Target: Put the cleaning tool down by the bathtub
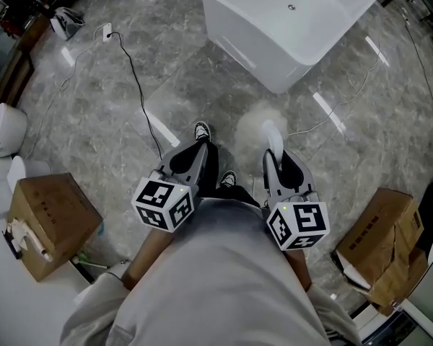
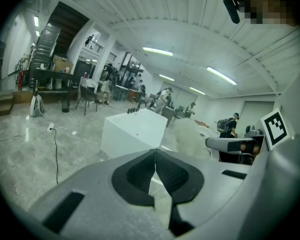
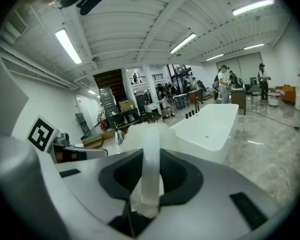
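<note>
**A:** Right gripper [image 1: 274, 161] is clamped on the cleaning tool [image 3: 151, 171]. The white handle sits upright between the fingers and the fluffy head pokes out just past the fingertips.

**B:** That grip makes sense to me: hold the stem and the soft end stays free to meet the ground first. And the left gripper [image 2: 155, 159]?

**A:** Fingers pressed together with nothing between them. I'd say it's just along for the ride, level with the right one.

**B:** Where's the bathtub [image 1: 252, 49]?

**A:** Well ahead of both sets of fingertips, a white block standing alone. The tool is nowhere near its wall, so the set-down isn't done yet.

**B:** What about the surroundings?

**A:** Glossy grey marbled floor [image 1: 130, 121], likely slick. A black cable [image 1: 141, 99] trails ahead of the left fingers. There's a cardboard box [image 1: 54, 222] out wide of the left gripper and another box [image 1: 386, 244] wide of the right. It's a big workshop hall, with people far off behind the tub.
</note>
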Demonstrator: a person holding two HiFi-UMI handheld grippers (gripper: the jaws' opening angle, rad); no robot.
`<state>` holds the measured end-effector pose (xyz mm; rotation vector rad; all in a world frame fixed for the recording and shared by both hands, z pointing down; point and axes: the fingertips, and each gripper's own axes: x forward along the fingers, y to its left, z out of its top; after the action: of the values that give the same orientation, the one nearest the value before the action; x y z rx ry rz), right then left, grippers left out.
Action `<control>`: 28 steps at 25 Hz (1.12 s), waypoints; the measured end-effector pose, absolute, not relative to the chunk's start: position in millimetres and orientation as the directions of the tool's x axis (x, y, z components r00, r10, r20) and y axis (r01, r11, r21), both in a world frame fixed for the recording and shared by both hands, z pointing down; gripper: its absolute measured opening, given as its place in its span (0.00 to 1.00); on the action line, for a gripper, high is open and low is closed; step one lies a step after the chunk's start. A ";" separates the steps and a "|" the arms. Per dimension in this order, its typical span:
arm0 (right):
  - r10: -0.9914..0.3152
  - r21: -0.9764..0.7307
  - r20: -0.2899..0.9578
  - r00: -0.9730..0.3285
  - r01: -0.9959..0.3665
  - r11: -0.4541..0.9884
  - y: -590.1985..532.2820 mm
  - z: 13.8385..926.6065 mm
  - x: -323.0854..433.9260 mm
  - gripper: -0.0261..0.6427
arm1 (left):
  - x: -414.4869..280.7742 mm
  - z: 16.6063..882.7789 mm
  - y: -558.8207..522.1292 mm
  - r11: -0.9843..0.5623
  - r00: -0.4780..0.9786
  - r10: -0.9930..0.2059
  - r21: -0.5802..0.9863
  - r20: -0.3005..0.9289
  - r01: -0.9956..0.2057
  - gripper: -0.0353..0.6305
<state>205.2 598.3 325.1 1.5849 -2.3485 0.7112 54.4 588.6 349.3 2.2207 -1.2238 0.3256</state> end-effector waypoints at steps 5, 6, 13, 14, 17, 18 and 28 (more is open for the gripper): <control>-0.804 -0.266 0.448 -0.391 -0.917 0.298 570.8 328.0 198.3 0.16 | 53.5 353.9 557.6 -0.425 0.569 -0.677 0.383 0.467 -0.820 0.07; -0.803 -0.267 0.451 -0.391 -0.917 0.296 564.0 329.5 197.8 0.16 | 54.1 355.3 550.4 -0.428 0.572 -0.673 0.384 0.468 -0.818 0.07; -0.793 -0.264 0.463 -0.396 -0.916 0.303 509.9 330.5 183.1 0.16 | 45.2 353.8 494.2 -0.435 0.579 -0.669 0.387 0.466 -0.813 0.07; -0.790 -0.261 0.466 -0.398 -0.915 0.307 501.9 330.7 180.7 0.16 | 43.1 353.5 486.0 -0.434 0.580 -0.668 0.389 0.466 -0.813 0.07; -0.783 -0.254 0.478 -0.397 -0.916 0.310 480.2 331.2 173.9 0.16 | 35.0 352.0 463.6 -0.432 0.581 -0.666 0.393 0.468 -0.812 0.07; -0.782 -0.255 0.482 -0.395 -0.917 0.306 473.4 331.2 172.2 0.16 | 31.9 350.8 456.7 -0.430 0.580 -0.666 0.394 0.469 -0.813 0.07; -0.786 -0.245 0.494 -0.373 -0.926 0.286 400.5 323.2 150.9 0.16 | 2.4 341.7 384.1 -0.424 0.580 -0.668 0.402 0.467 -0.812 0.07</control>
<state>150.9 400.5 323.2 1.5663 -2.2811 0.7263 2.4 384.1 341.7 2.2136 -1.1732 0.3148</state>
